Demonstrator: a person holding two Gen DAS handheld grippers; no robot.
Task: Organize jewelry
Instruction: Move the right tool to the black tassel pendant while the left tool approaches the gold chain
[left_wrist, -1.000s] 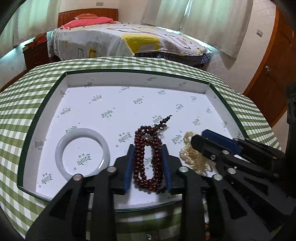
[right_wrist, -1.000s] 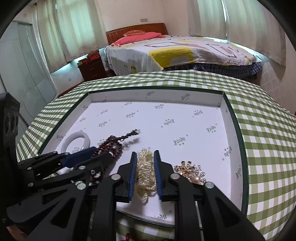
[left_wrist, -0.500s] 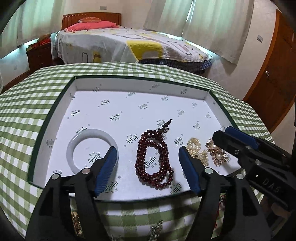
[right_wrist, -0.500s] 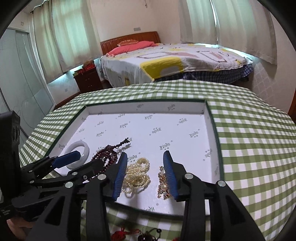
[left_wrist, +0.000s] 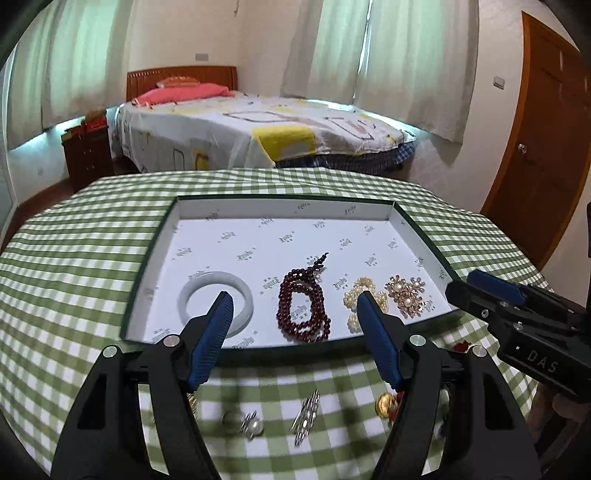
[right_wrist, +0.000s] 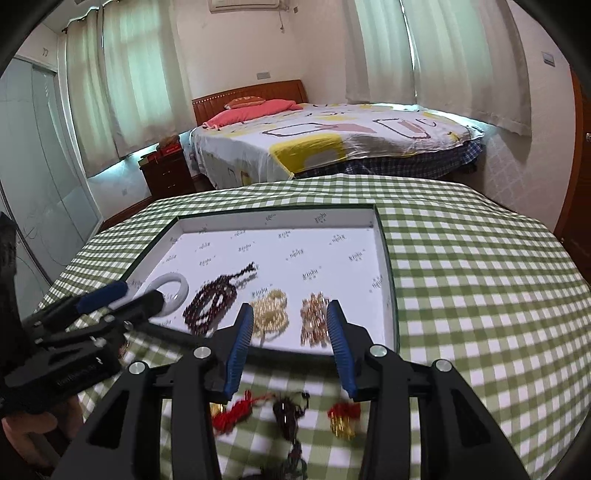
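Observation:
A shallow white tray (left_wrist: 280, 206) with a dark green rim lies on the checked tablecloth. Along its near side lie a white bangle (left_wrist: 243, 295), a dark red bead bracelet (left_wrist: 303, 306), a pearl bracelet (left_wrist: 365, 286) and a gold and pearl brooch (left_wrist: 404, 293). My left gripper (left_wrist: 294, 301) hangs open above the tray's front edge, with nothing between its fingers. My right gripper (right_wrist: 290, 310) is open too, in front of the pearl bracelet (right_wrist: 271, 310) and the brooch (right_wrist: 314, 317), holding nothing. Each gripper shows at the edge of the other's view.
Loose pieces lie on the cloth in front of the tray: a pearl earring (left_wrist: 253, 424), a silver clip (left_wrist: 306, 413), a gold bell (left_wrist: 384, 404), a red tassel (right_wrist: 236, 411) and dark beads (right_wrist: 288, 410). A bed (left_wrist: 258, 136) stands beyond the table and a wooden door (left_wrist: 535, 147) at the right.
The left gripper let go of the red beads and the right one of the pearl bracelet. Both opened, then drew back and up from the tray, bringing the loose pieces into view.

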